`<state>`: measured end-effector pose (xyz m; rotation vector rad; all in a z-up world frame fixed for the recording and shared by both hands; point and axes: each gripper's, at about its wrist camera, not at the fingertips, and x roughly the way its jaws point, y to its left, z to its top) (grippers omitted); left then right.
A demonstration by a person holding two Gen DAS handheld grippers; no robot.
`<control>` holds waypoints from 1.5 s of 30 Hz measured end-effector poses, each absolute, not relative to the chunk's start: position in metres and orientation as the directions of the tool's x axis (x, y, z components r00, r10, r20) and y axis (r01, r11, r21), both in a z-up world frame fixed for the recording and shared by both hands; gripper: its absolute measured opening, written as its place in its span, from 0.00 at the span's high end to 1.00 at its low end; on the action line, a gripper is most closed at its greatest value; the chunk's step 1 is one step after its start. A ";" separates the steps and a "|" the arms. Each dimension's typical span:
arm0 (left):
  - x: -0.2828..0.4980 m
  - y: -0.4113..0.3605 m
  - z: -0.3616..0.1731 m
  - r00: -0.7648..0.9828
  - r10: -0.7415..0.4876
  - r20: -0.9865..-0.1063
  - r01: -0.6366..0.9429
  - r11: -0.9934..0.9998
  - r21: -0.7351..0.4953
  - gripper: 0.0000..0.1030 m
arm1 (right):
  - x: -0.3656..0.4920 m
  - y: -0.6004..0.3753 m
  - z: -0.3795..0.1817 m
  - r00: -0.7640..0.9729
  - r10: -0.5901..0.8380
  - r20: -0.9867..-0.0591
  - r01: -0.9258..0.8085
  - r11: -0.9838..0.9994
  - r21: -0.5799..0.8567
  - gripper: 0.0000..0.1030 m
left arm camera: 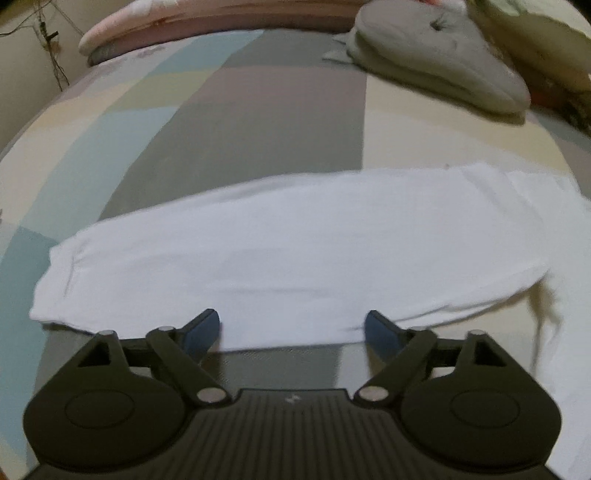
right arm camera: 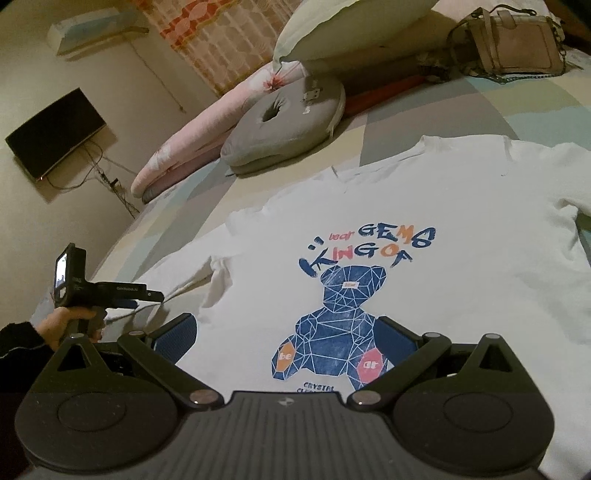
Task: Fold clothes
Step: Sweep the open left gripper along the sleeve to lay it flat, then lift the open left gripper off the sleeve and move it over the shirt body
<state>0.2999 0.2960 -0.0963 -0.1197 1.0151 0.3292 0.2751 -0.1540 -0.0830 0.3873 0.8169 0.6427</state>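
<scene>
Lying flat under both wide-open, empty grippers — left gripper (left arm camera: pixel 291 328), right gripper (right arm camera: pixel 291 339) — white T-shirt (right arm camera: pixel 461 229).

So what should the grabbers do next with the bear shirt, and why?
Probably lower the left gripper onto the near edge of the sleeve and pinch it: both grippers are open and empty, and the white shirt lies flat, its sleeves still spread out.

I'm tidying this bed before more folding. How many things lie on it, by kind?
White T-shirt: 1
Grey ring cushion: 1
Pink floral pillow: 1
Pale green pillow: 1
Beige handbag: 1
Total: 5
</scene>
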 end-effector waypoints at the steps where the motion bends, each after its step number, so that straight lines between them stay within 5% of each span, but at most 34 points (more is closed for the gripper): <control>1: 0.306 0.286 -0.090 0.516 0.192 -0.835 -0.294 0.955 0.038 0.17 | 0.275 -0.153 -0.083 0.513 0.663 -0.546 -0.377 0.745 0.551 0.00; 9: 0.351 0.208 -0.100 0.595 0.100 -0.797 -0.105 0.993 0.047 0.16 | 0.273 -0.144 -0.084 0.511 0.650 -0.563 -0.397 0.759 0.516 0.00; 13: 0.354 0.210 -0.121 0.552 0.218 -0.805 -0.133 0.976 0.173 0.09 | 0.273 -0.150 -0.081 0.517 0.654 -0.553 -0.393 0.755 0.525 0.00; 17: 0.338 0.235 -0.100 0.576 0.213 -0.789 -0.253 0.964 0.076 0.13 | 0.271 -0.155 -0.077 0.528 0.658 -0.537 -0.394 0.750 0.532 0.00; 21: 0.331 0.209 -0.084 0.639 0.042 -0.768 -0.087 0.996 -0.018 0.11 | 0.272 -0.156 -0.077 0.522 0.667 -0.532 -0.393 0.742 0.544 0.00; 27: 0.334 0.142 -0.111 0.632 0.054 -0.773 0.164 0.966 0.201 0.11 | 0.270 -0.154 -0.078 0.517 0.661 -0.544 -0.400 0.748 0.529 0.00; 38: 0.314 0.188 -0.126 0.644 0.171 -0.746 0.087 0.952 0.294 0.09 | 0.271 -0.164 -0.079 0.522 0.659 -0.541 -0.396 0.749 0.530 0.00; 45: 0.316 0.181 -0.098 0.744 -0.035 -0.667 0.103 0.993 0.063 0.11 | 0.274 -0.160 -0.087 0.507 0.660 -0.554 -0.397 0.750 0.529 0.00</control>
